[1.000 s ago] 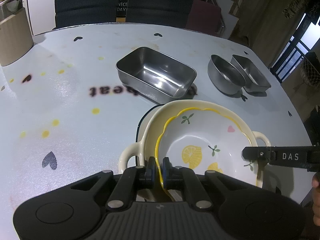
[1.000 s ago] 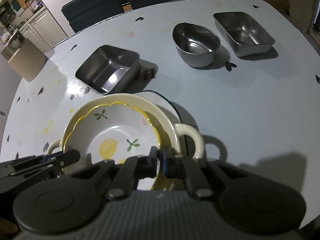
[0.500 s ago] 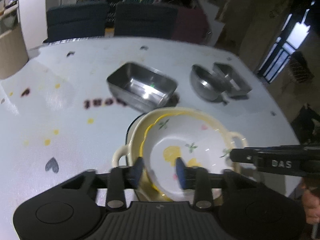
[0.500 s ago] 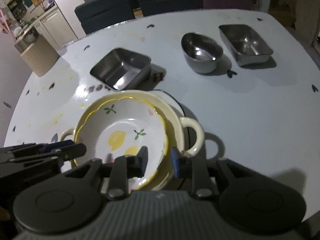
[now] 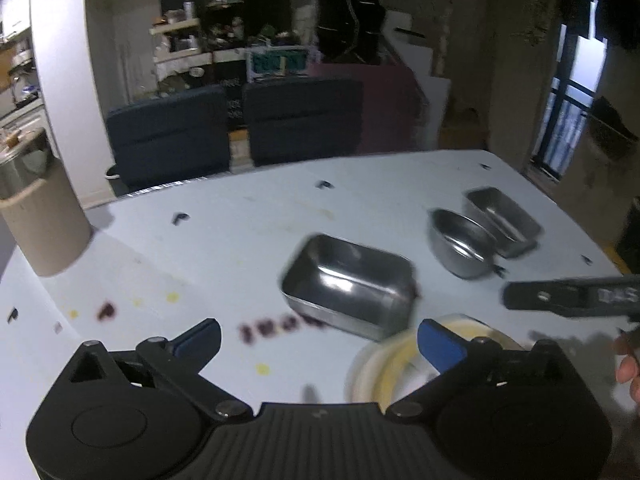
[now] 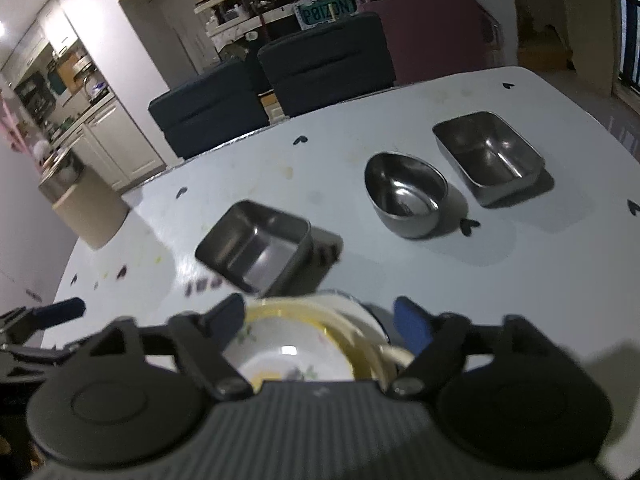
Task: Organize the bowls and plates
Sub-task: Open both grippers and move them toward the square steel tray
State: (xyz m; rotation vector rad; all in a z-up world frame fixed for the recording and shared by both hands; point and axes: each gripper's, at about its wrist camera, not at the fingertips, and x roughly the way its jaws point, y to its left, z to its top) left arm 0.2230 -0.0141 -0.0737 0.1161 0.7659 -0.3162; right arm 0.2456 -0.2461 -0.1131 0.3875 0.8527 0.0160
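Observation:
The white lemon-print bowl (image 6: 288, 346) with a yellow rim sits nested in a cream handled dish (image 6: 362, 340) on the pale table (image 6: 420, 276). My right gripper (image 6: 320, 322) hovers over the stack with its jaws opening; the near rim lies between the pads, untouched. In the left wrist view the same stack (image 5: 384, 368) is a blur at lower right. My left gripper (image 5: 320, 340) is raised beside it, its jaws opening wide over bare table, with nothing between them. The right gripper's finger (image 5: 560, 300) shows at the right edge.
A steel rectangular pan (image 6: 260, 244) stands just beyond the stack. An oval steel bowl (image 6: 408, 196) and a second steel pan (image 6: 488, 156) sit farther right. A tan canister (image 5: 44, 224) stands at the table's far left. Dark chairs (image 6: 320, 68) line the far edge.
Both grippers let go of the lemon bowl's rim and spread wide. Both rose and tipped up, the left more, so the stack dropped low in each view.

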